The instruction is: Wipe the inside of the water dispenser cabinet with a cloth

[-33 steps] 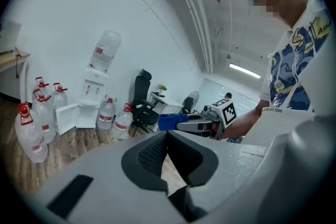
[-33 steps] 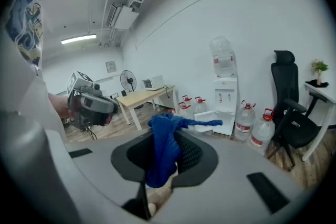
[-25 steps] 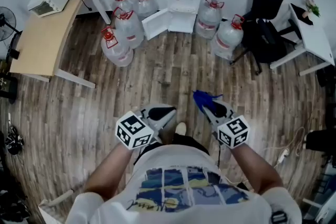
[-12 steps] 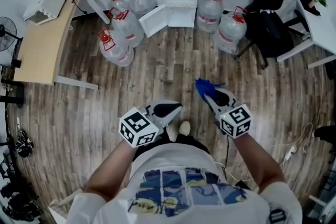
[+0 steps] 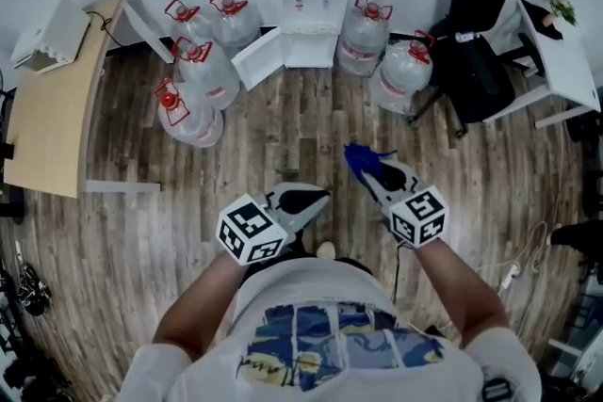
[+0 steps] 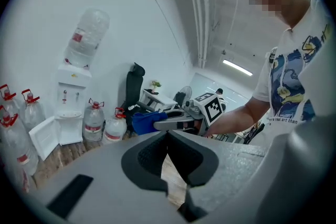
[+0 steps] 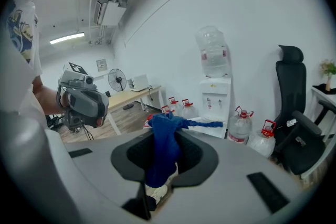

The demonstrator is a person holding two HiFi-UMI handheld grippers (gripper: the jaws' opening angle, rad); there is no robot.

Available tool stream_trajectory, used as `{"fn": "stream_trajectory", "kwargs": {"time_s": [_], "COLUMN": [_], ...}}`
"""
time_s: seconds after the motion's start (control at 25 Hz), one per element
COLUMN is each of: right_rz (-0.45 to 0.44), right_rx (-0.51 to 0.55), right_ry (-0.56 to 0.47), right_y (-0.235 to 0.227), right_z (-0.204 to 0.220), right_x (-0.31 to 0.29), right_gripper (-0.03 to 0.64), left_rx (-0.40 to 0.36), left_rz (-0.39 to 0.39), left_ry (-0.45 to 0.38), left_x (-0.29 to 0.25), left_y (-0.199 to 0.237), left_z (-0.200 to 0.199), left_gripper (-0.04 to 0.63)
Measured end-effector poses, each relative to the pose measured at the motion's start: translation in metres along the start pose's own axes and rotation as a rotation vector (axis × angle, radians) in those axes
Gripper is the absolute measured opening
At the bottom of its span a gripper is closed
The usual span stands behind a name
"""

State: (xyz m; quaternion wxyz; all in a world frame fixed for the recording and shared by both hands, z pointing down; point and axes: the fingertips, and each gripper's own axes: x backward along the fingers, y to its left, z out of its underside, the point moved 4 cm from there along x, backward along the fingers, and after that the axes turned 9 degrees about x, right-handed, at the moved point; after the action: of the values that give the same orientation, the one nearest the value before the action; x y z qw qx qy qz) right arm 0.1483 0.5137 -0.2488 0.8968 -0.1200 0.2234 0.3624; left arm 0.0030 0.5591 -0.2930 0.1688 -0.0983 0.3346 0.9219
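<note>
Gripping cloth (image 7: 161, 157) between jaws: right tool (image 7: 164, 138)

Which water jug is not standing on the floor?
The jug mounted upside down atop the water dispenser; the other jugs stand upright on the floor beside it, red caps up.

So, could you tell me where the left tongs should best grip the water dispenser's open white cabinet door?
Probably its free outer edge: the white cabinet door stands swung wide, to the left of the white water dispenser in the head view, a thin flat panel. Come from the front with the left tongs opened, one jaw on each face.
</note>
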Motion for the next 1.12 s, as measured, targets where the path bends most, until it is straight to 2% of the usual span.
{"fn": "stream_trajectory", "kwargs": {"time_s": [0.28, 0.48, 0.64, 0.8, 1.12], "right_rz": [0.037, 0.051, 0.046, 0.004, -0.121], "right_rx": [-0.004, 0.015, 0.040, 0.072, 0.126], "right_ry": [0.037, 0.057, 0.071, 0.076, 0.121], "right_y": [-0.041, -0.067, -0.088, -0.122, -0.211], "right_z": [-0.053, -0.081, -0.091, -0.095, -0.078], "right_x": [-0.087, -0.134, -0.167, -0.204, -0.282], "right_gripper": [0.071, 0.071, 0.071, 0.071, 0.071], "left_rx": [-0.019, -0.037, -0.011, 0.005, 0.052], "left_rz": [0.064, 0.080, 0.077, 0.062, 0.006], "left_ry": [0.034, 0.058, 0.038, 0.035, 0.013], "left_x": [0.013, 0.015, 0.005, -0.023, -0.106], "left_y": [0.094, 0.148, 0.177, 0.203, 0.254], "left_z": [-0.068, -0.095, -0.109, -0.125, -0.154], "left_gripper": [0.003, 0.002, 0.003, 0.003, 0.003]}}
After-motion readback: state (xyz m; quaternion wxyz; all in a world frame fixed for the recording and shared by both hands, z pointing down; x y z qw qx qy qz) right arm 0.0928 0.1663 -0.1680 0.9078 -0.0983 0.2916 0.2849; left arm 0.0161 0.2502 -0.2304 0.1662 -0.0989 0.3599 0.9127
